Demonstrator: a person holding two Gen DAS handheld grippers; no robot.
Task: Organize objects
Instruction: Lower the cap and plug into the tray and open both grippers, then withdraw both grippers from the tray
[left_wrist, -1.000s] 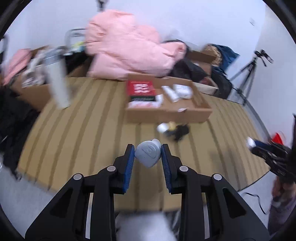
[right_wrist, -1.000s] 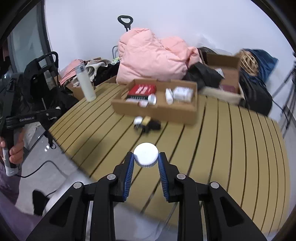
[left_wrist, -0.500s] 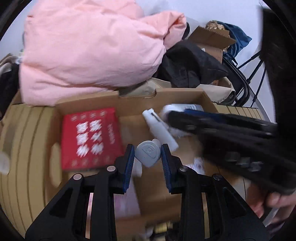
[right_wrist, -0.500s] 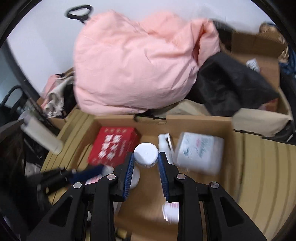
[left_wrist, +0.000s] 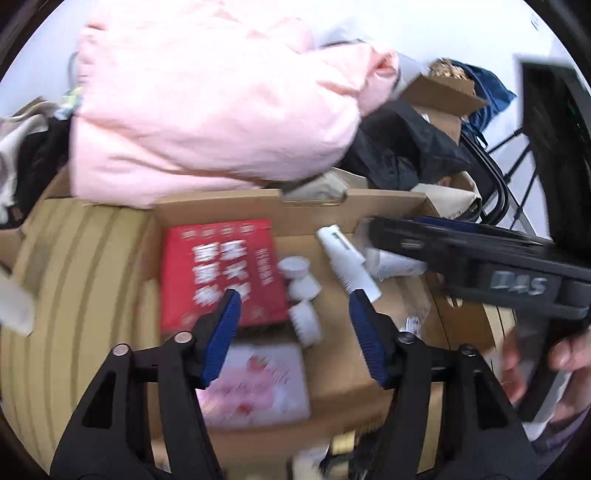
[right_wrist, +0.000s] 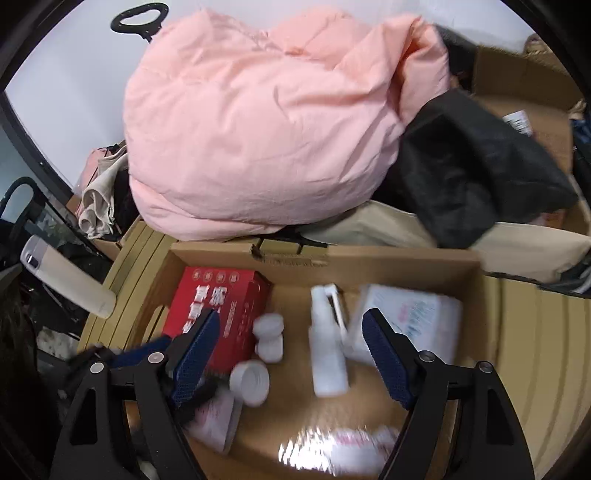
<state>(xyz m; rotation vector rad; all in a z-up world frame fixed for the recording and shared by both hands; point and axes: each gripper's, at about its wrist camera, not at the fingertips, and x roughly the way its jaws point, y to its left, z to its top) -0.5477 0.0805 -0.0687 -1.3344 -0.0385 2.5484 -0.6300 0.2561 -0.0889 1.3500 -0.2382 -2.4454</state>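
Note:
Both grippers hover open and empty over an open cardboard box (left_wrist: 221, 203) (right_wrist: 369, 258). My left gripper (left_wrist: 293, 299) is over a red box (left_wrist: 221, 269) and small white jars (left_wrist: 301, 284). My right gripper (right_wrist: 291, 321) is over white jars (right_wrist: 269, 332), a white round lid (right_wrist: 251, 382) and a white spray bottle (right_wrist: 327, 354). A white packet (right_wrist: 410, 314) lies at the box's right. The right gripper's body (left_wrist: 480, 266) crosses the left wrist view.
A pink duvet (right_wrist: 277, 122) and dark clothes (right_wrist: 480, 166) pile up behind the box. The box stands on a slatted wooden table (left_wrist: 74, 295). A beige flask (right_wrist: 66, 277) stands at the left. Pink-printed packets (left_wrist: 255, 384) lie at the box's front.
Both grippers have opened over the box. The grey-blue object left the left gripper and the white round lid left the right one; the lid now lies in the box.

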